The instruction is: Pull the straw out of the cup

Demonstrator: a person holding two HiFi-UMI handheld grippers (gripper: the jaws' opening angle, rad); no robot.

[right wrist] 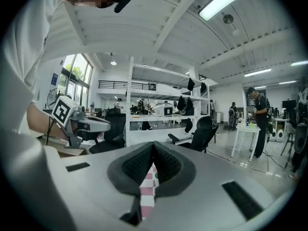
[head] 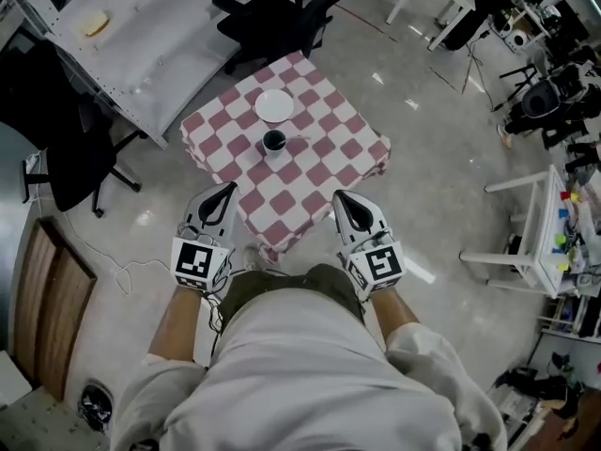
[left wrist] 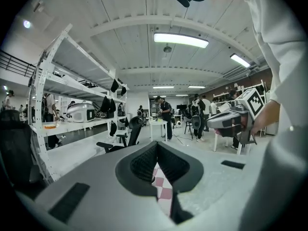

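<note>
While our left hand-held gripper [head: 228,189] and right hand-held gripper [head: 338,196] hang with jaws together, empty — at seven and five o'clock of the cup [head: 273,141] on the checked table [head: 324,163] — its straw [head: 297,139] leans toward three o'clock. Pulling sideways, unbraced, we'd likely tip the cup.

left gripper [head: 228,190]: fingers together | right gripper [head: 339,196]: fingers together | pose: side by side (both pointing forward)

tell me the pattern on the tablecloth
Red-and-white checks; the tablecloth shows best in the head view.
</note>
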